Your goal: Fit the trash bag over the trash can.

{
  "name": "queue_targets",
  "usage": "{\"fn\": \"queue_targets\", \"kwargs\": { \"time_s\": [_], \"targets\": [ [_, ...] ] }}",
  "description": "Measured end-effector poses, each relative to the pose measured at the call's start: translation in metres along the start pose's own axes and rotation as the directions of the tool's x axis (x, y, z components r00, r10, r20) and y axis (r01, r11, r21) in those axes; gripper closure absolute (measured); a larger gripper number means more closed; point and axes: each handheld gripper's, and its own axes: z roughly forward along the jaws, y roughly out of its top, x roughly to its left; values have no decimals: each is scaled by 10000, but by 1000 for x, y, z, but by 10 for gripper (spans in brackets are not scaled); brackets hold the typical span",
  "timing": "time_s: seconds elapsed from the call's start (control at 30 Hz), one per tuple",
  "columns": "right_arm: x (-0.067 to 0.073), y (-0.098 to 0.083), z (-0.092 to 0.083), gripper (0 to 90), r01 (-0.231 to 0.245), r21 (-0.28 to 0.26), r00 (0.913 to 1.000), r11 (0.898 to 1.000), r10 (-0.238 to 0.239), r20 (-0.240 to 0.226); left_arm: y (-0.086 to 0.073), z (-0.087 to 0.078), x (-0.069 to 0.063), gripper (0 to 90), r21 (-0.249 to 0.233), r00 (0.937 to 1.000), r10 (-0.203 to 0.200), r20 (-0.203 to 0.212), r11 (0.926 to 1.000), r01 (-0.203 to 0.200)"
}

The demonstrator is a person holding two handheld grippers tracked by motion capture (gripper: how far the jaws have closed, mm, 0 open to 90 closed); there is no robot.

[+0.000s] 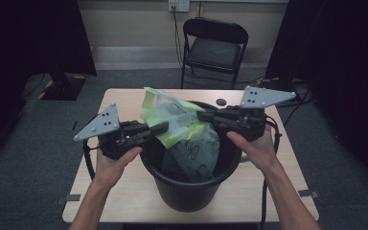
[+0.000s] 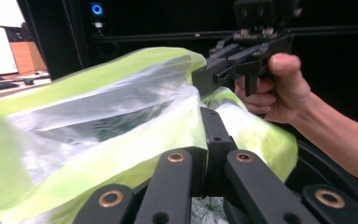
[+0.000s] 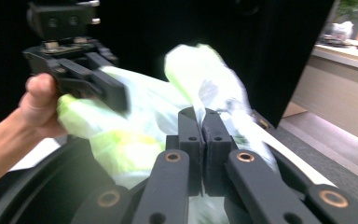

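Observation:
A light green see-through plastic bag stands in a black bucket on the wooden table, its top rising above the rim. My left gripper comes in from the left, shut on the bag's edge. From the right, my right gripper is shut on the opposite edge. In the left gripper view the closed jaws pinch the bag, with the right gripper beyond. In the right gripper view the film runs between the shut jaws, and the left gripper is blurred.
A black folding chair stands behind the table. A small dark round object lies at the table's far edge. The bucket takes up the table's middle, with bare wood to its left and right. Dark curtains flank the room.

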Motion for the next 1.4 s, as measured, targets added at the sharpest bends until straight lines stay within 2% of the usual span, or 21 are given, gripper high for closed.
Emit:
{"fn": "queue_targets", "kwargs": {
  "time_s": [0.2, 0.33, 0.53, 0.67, 0.7, 0.77, 0.8, 0.87, 0.97, 1.1, 1.23, 1.4],
  "targets": [
    [-22, -16, -13, 892, -540, -184, 9973, 9984, 548, 496, 2, -10, 0, 900, -110, 10000, -27, -86, 9999, 26],
    [-37, -28, -17, 893, -950, -301, 9917, 9950, 972, 845, 1, -16, -1, 900, -131, 9999, 18, -172, 9999, -20],
    [-62, -43, -25, 894, -1645, -499, 9761, 9851, 1698, 1354, 0, -28, 3, 900, -290, 9991, -89, -405, 9996, 77],
    [-75, -50, -29, 896, -1904, -505, 9623, 9804, 1965, 1881, -1, -35, 5, 900, -353, 9984, -158, -540, 9993, 139],
    [-79, -52, -30, 897, -2004, -548, 9564, 9782, 2074, 2056, -1, -37, 6, 900, -383, 9981, -160, -596, 9992, 138],
    [-86, -57, -33, 896, -2196, -601, 9500, 9737, 2275, 2139, -1, -39, 7, 900, -365, 9977, -172, -651, 9992, 148],
    [-86, -58, -33, 894, -2243, -696, 9498, 9720, 2340, 2075, -1, -38, 8, 900, -359, 9978, -194, -636, 9992, 171],
    [-83, -57, -32, 832, -2182, -723, 9539, 9732, 2283, 1949, -3, -35, 10, 900, -496, 9980, -318, -553, 9983, 290],
    [-74, -54, -26, 692, -1929, -714, 9659, 9786, 2022, 1616, -4, -28, 12, 900, -415, 9978, -332, -578, 9987, 309],
    [-63, -47, -23, 641, -1631, -742, 9759, 9838, 1720, 1345, -6, -24, 12, 900, -314, 9981, -329, -518, 9990, 313],
    [-60, -43, -20, 627, -1523, -803, 9792, 9851, 1615, 1230, -7, -23, 11, 899, -317, 9981, -362, -493, 9989, 347],
    [-62, -38, -15, 534, -1475, -787, 9789, 9859, 1569, 1310, -9, -20, 13, 899, -110, 9983, -331, -485, 9994, 326]
  ]
}}
